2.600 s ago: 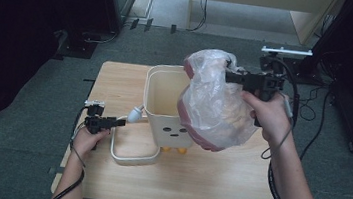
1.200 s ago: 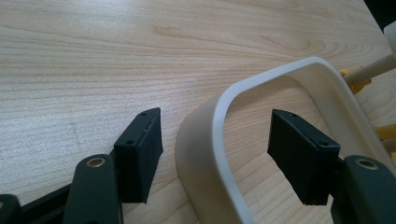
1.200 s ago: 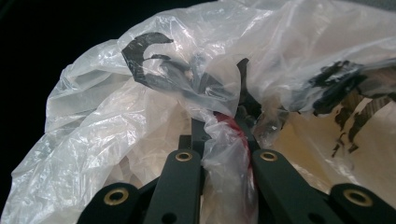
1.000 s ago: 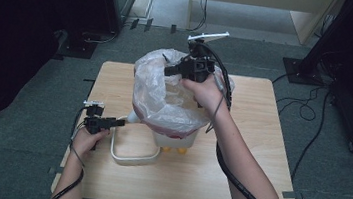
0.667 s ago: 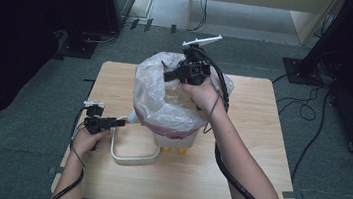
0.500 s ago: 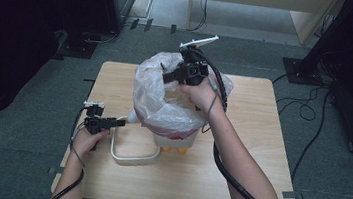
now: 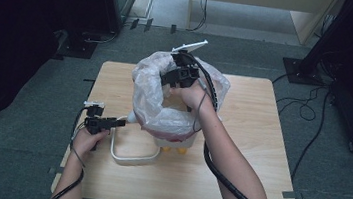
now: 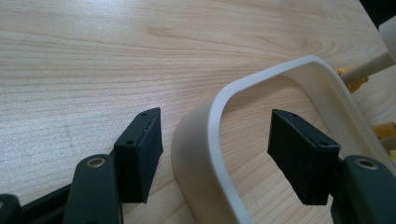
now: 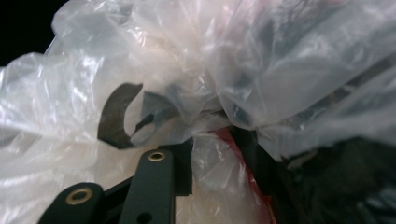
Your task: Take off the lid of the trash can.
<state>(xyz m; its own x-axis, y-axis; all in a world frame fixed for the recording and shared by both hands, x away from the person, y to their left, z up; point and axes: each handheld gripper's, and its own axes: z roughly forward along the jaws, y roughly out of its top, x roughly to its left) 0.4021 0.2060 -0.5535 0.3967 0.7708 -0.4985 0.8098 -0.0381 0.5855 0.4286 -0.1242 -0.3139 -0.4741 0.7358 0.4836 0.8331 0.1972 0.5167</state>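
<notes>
Table: a pale wooden table (image 7: 255, 189) on a grey carpeted floor, with the person's forearms coming in from the near edge.
Bin: a small cream bin (image 7: 176, 138) stands near the middle of the table, its yellow feet (image 7: 172, 150) showing at its near side.
Bag: a clear plastic bag (image 7: 152, 99) sits bunched over and into the top of the bin, hiding its rim; something red shows low inside it.
Right gripper: the right gripper (image 7: 176, 75) is at the far side of the bag's mouth, pointing down into it. Its jaws have just been opening, with folds of bag between them; from these pictures I cannot tell whether the pads press on the plastic.
Left gripper: the left gripper (image 7: 120, 122) lies low at the left of the bin, jaws spread, astride the wall of a cream ring (image 8: 210, 140) without touching it.
Ring: it lies flat on the table, just near-left of the bin.
</notes>
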